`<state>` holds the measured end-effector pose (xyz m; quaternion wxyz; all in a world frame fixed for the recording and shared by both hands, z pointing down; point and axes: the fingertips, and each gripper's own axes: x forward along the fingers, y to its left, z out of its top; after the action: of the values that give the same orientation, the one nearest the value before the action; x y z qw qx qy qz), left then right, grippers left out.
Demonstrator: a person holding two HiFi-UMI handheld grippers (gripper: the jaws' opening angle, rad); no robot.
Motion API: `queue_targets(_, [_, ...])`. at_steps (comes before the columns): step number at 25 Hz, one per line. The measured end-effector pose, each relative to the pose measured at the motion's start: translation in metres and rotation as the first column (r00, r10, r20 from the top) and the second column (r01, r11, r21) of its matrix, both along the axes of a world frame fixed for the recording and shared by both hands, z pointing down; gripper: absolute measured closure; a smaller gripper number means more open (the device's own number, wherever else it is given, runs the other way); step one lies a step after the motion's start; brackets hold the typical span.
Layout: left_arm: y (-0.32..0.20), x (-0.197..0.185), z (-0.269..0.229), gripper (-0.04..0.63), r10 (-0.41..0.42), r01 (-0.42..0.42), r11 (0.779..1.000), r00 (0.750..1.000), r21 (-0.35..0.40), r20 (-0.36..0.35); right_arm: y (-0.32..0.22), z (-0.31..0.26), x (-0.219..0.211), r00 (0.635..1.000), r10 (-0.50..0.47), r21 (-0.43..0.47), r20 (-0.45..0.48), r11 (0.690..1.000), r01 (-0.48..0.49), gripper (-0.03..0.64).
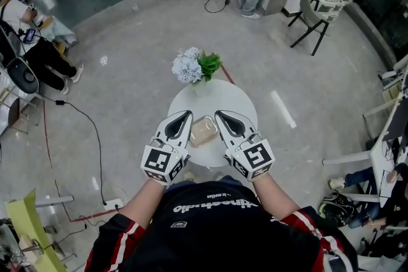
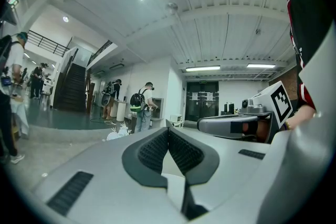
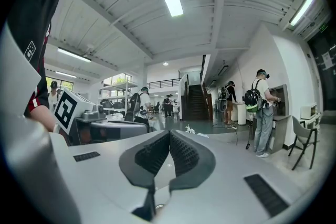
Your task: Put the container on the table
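Clear rounded-rectangle plastic container (image 1: 203,131), beige inside, sits flat on the small round white table (image 1: 237,97), near edge. My left gripper (image 1: 183,119) and right gripper (image 1: 222,118) flank it closely, both clenched, empty.

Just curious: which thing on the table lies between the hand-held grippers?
The container, flanked by the left hand-held gripper and right hand-held gripper; the flowers stand at the table's far edge.

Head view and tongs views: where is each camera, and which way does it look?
Head view: on the head, looks down at round white table; shows arms, left tongs, right tongs.
Left gripper view: on left tongs, looks across hall; shows right tongs.
Right gripper view: on right tongs, same; shows left tongs.
Shared: person with green backpack.
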<state>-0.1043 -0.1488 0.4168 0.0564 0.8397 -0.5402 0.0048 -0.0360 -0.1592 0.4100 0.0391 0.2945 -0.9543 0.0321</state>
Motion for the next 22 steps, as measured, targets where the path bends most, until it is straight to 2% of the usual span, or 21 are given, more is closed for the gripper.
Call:
queue_targets(14, [0.0006,-0.0015,-0.0001,0.572,0.001,-0.001,1.0,1.0,0.004,-0.005,0.0038,-0.0085,-0.004,1.0,-0.008,0.059,-0.012,0.998,0.009,0.602])
queue_targets(22, [0.0022,-0.002,-0.0002,0.572,0.001,-0.001,1.0,1.0,0.002,-0.004,0.0047,-0.0082,-0.0046,1.0,-0.005,0.063,-0.017,0.998,0.006,0.603])
